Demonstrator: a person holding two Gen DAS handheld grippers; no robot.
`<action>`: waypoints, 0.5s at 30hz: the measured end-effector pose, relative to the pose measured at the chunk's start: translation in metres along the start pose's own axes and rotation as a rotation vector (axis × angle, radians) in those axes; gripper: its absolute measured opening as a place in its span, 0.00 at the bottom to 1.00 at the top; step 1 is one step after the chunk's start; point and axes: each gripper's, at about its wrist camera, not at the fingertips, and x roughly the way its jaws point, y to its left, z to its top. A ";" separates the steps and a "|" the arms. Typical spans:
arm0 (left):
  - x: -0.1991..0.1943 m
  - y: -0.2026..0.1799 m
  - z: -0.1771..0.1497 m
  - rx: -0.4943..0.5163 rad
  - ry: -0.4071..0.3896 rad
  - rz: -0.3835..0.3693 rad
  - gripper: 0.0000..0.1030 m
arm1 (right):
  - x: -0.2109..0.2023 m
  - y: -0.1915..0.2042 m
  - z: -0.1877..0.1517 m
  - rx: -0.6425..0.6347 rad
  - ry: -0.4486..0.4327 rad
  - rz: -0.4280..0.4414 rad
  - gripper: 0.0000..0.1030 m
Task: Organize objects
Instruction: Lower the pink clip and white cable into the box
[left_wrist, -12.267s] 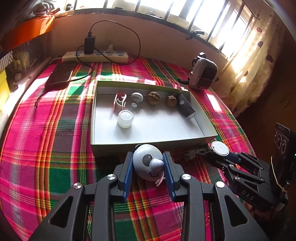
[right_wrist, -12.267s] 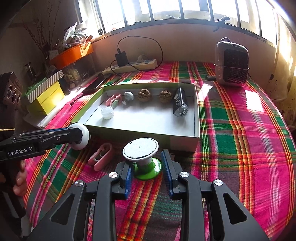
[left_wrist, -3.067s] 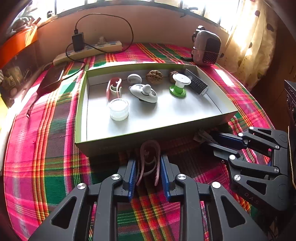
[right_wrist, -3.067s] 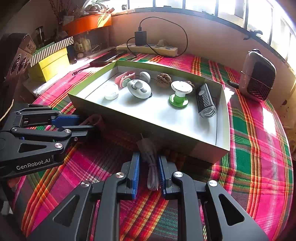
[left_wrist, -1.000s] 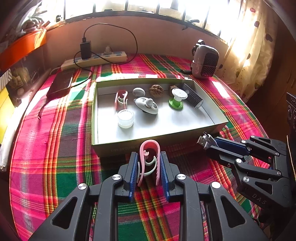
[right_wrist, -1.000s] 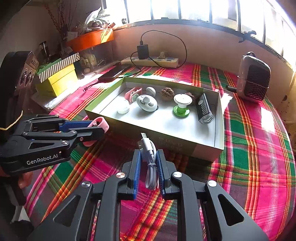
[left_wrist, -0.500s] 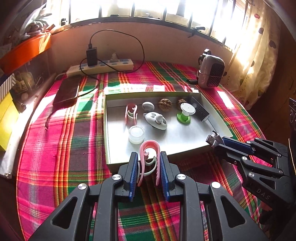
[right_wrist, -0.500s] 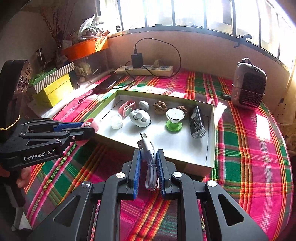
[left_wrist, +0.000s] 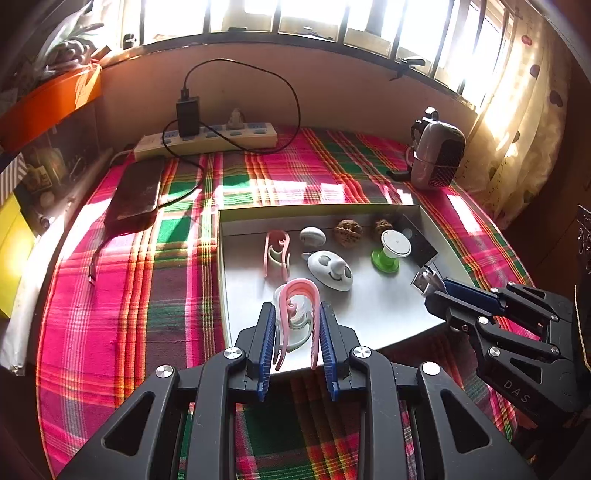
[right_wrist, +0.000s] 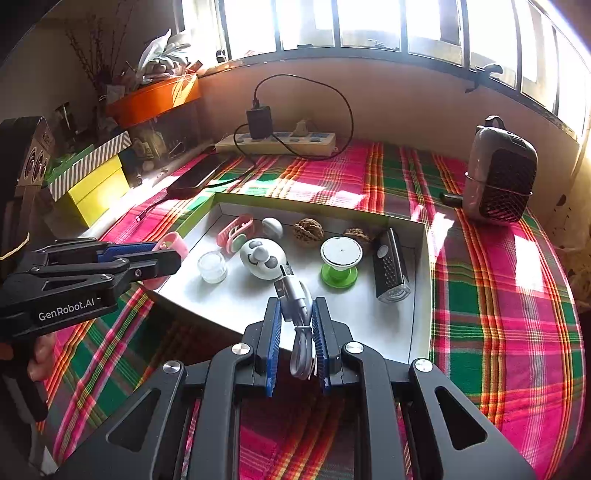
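Observation:
My left gripper (left_wrist: 297, 328) is shut on a pink U-shaped clip (left_wrist: 298, 308), held above the near left part of the shallow white tray (left_wrist: 376, 314). My right gripper (right_wrist: 295, 332) is shut on a coiled grey USB cable (right_wrist: 295, 295) over the tray's near edge. In the left wrist view the right gripper (left_wrist: 436, 291) pokes in from the right with the cable's plug (left_wrist: 421, 282). The tray (right_wrist: 354, 314) holds another pink clip (right_wrist: 234, 229), a small clear jar (right_wrist: 212, 266), a white round smiley gadget (right_wrist: 262, 258), a green-footed white knob (right_wrist: 340, 258), two walnuts (right_wrist: 308, 229) and a black grater-like piece (right_wrist: 389, 264).
The tray lies on a plaid cloth (left_wrist: 129, 295). Behind it are a power strip (left_wrist: 207, 142) with a black charger and cable, a dark phone (left_wrist: 135, 194) and a small heater (left_wrist: 436, 155). Yellow and striped boxes (right_wrist: 92, 181) stand at the left. A hand (right_wrist: 37, 358) holds the left gripper.
Both grippers have moved forward from in front of the tray to over it, each keeping its hold. The pink clip now hangs in front of the clear jar.

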 end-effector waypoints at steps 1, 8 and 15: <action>0.002 0.000 0.002 -0.001 0.003 0.002 0.21 | 0.003 0.000 0.002 0.003 0.004 0.002 0.18; 0.015 0.006 0.015 -0.012 0.007 0.014 0.21 | 0.021 0.000 0.012 0.005 0.018 0.000 0.18; 0.030 0.013 0.028 -0.027 0.016 0.028 0.21 | 0.039 -0.002 0.018 0.007 0.045 -0.004 0.18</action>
